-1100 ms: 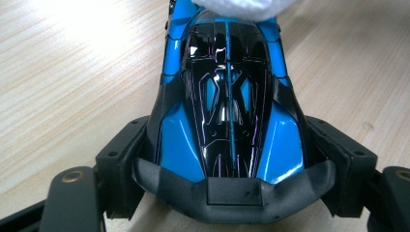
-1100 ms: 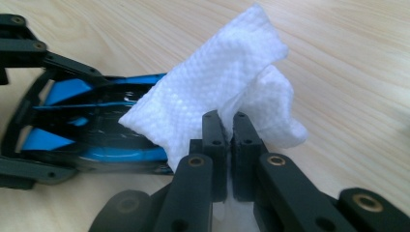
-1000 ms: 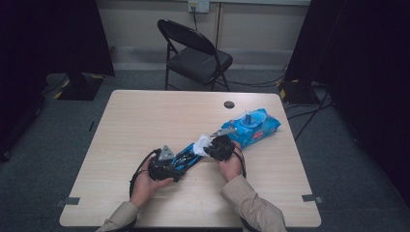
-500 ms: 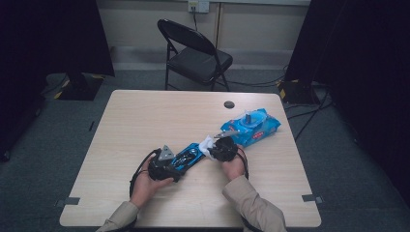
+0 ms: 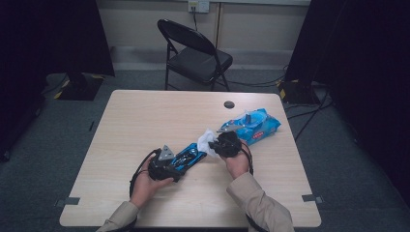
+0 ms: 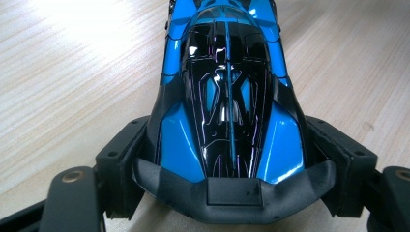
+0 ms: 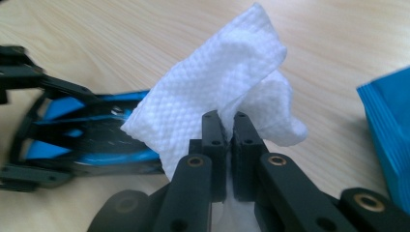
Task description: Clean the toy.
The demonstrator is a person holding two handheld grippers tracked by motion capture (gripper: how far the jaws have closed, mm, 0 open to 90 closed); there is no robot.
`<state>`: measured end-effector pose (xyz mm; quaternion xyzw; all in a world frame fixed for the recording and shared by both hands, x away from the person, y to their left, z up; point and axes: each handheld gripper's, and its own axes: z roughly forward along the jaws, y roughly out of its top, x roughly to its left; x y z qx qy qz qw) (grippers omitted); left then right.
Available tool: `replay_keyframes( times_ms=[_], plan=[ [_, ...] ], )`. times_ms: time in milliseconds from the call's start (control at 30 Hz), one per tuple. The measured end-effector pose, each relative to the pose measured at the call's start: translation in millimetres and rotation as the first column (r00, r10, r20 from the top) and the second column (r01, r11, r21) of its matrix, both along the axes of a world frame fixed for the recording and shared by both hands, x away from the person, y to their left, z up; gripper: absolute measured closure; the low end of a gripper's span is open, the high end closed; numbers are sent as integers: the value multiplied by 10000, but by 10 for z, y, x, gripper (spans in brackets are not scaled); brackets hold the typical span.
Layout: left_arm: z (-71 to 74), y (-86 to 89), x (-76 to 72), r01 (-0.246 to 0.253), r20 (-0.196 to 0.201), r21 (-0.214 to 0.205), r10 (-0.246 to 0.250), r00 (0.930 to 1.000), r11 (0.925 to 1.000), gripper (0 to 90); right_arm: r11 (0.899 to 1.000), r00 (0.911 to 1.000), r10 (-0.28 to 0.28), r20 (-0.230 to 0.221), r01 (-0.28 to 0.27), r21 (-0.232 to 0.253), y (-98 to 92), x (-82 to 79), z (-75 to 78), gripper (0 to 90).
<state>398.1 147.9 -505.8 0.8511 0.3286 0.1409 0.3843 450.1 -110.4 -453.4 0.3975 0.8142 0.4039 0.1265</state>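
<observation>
- High view: pale wood-grain table (image 5: 145, 121); a glossy blue-and-black toy car (image 5: 186, 157) lies near its middle, rear end clamped in the left gripper (image 5: 167, 166); the right gripper (image 5: 220, 144) holds a white wipe (image 5: 207, 140) at the car's front; a blue wipes pack (image 5: 256, 124) sits just beyond; a folding chair (image 5: 193, 53) stands behind the table.
- Left gripper view: jaws stand wide, pressed against both flanks of the car (image 6: 227, 96); smooth, reflective bodywork.
- Right gripper view: jaws nearly together, pinching the crumpled, embossed wipe (image 7: 217, 92); it covers part of the car (image 7: 82, 135); pack corner (image 7: 387, 125) beside.
</observation>
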Motion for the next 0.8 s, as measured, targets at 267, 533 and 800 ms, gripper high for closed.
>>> replay_keyframes(
  times_ms=[267,533,800],
  plan=[
    [0,1,0,4,4,14,-4,10000,10000,242,9943,9948,1018,98,-1021,319,302,-147,165,869],
    [0,1,1,12,7,15,-12,10000,10000,242,9793,9790,2013,-313,-2004,295,757,-210,23,869],
    [0,0,0,-5,6,9,5,10000,10000,242,9719,9697,2356,-651,-2350,174,1040,-203,-128,867]
  ],
)
